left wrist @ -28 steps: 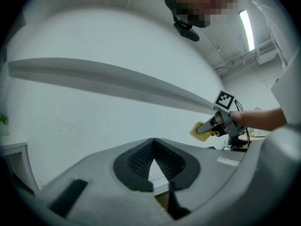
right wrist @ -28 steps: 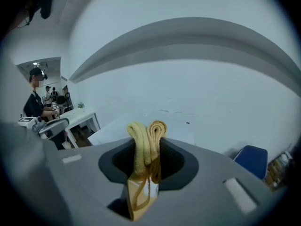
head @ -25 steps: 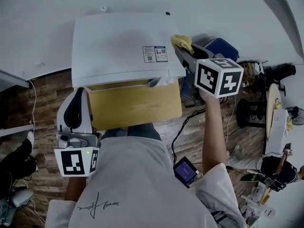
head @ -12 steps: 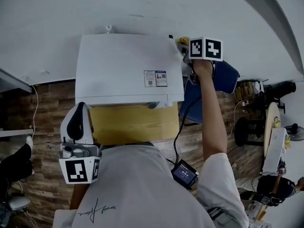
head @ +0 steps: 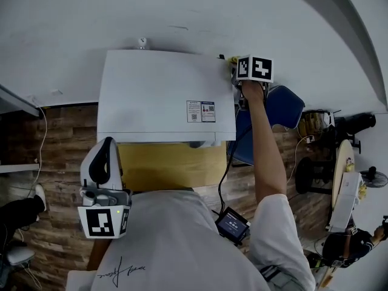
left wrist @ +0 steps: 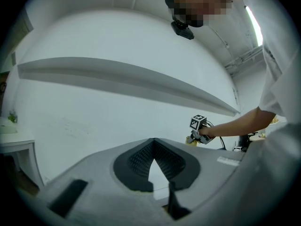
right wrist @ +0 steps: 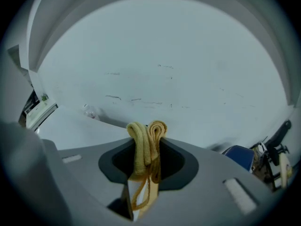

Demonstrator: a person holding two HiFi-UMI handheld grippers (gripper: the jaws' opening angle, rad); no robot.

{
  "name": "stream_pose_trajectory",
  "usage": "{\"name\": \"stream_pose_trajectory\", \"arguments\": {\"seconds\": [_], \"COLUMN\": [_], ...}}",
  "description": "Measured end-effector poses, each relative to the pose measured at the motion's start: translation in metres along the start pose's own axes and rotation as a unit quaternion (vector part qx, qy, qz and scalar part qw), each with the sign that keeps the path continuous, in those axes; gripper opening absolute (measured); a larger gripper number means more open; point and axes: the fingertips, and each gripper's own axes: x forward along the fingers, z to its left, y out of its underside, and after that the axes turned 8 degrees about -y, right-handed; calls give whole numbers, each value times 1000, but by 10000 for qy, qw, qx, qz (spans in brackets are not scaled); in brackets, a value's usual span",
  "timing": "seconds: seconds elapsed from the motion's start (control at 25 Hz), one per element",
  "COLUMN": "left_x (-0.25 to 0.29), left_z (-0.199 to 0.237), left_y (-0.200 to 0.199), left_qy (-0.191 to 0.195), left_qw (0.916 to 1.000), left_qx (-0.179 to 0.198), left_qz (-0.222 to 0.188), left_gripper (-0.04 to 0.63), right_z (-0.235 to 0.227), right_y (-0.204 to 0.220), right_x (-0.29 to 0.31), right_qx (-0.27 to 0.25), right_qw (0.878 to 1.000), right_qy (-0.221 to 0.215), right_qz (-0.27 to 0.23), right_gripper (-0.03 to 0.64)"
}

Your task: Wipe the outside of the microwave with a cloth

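**Right gripper (head: 237, 65) pins the cloth (right wrist: 146, 142) at the microwave's (head: 160, 93) far right corner; left gripper (head: 107, 147) hangs low with nothing in it.**

Up at the back of the white microwave, the right gripper's fingers are clamped on the folded yellow cloth: two rolled folds poke out above the fingertips, with a white wall right ahead. In the head view the cloth sits at the microwave's rear right edge, touching or just beside it, I cannot tell which. The left gripper is down by the person's body, off the microwave's front-left corner and beside the tan table (head: 173, 162). Its fingers are closed together and empty, and they point up towards the wall.
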Motion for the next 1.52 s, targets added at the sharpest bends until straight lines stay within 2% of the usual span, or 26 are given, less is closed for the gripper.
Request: {"name": "stream_pose_trajectory", "arguments": {"seconds": [0.24,0.48,1.0,1.52], "left_x": [-1,-6,-19,-32], "left_z": [-7,-10,7,20], "left_y": [1,8,5,12], "left_qy": [175,377,210,98], "left_qw": [9998,9991,9996,9994], "left_qx": [-76,24,-72,-19], "left_qz": [45,190,158,336], "left_gripper": [-11,-11,-11,-11], "right_z": [5,12,52,91], "right_y": [3,2,-5,-12], "right_x": [4,4,9,20], "right_qx": [-12,-111,-327,-467], "right_qw": [10000,9999,9991,9976], "right_qy": [26,29,-204,-472], "right_qz": [-6,44,161,202], "right_gripper": [115,115,114,115]}}
